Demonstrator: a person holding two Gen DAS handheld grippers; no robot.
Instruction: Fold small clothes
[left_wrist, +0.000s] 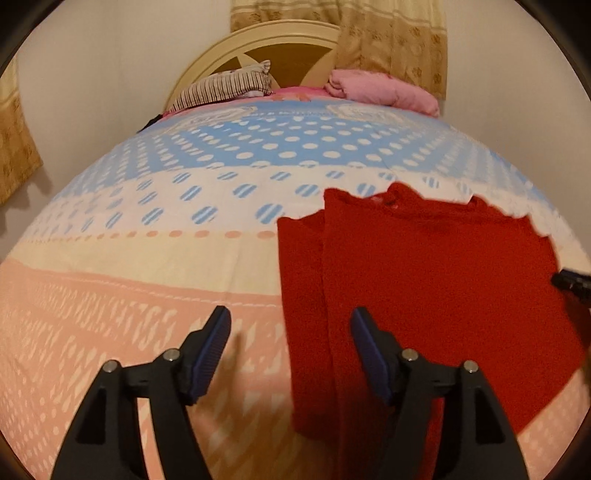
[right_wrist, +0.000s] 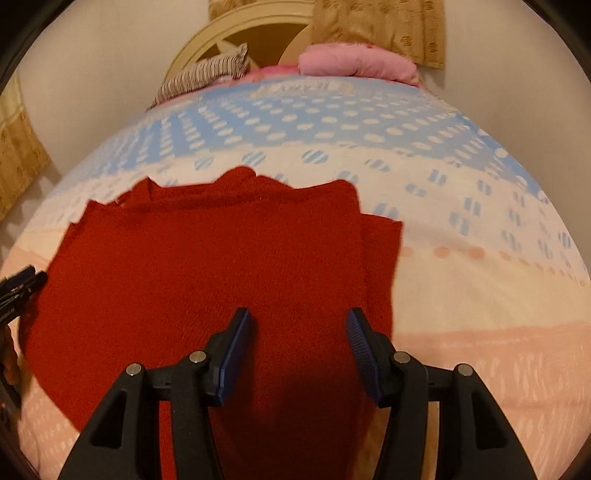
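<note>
While the red garment (left_wrist: 424, 280) lies spread flat on the bed (left_wrist: 147, 258), both claws are held above it with nothing between their pads. From the left wrist view, the left claw (left_wrist: 290, 347) is seen with its fingers wide apart, straddling the garment's left edge: one blue pad (left_wrist: 212, 354) over the pink-patterned bedsheet, the other over red cloth. A narrow strip of the garment is seen doubled along that left side, forming a long fold line. At the right rim of this view a dark tip of the right claw (left_wrist: 570, 282) is glimpsed at the garment's far edge.

From the right wrist view, the right claw (right_wrist: 299, 347) is likewise parted, empty, poised over the middle of the red cloth (right_wrist: 207, 266), whose folded strip is seen at its right side. The left claw (right_wrist: 20, 284) is caught at the left rim, beside the garment's edge. At the head of the bed, a striped pillow (left_wrist: 225, 86) and a pink bundle (left_wrist: 384, 90) are seen against the headboard (left_wrist: 266, 40).
</note>
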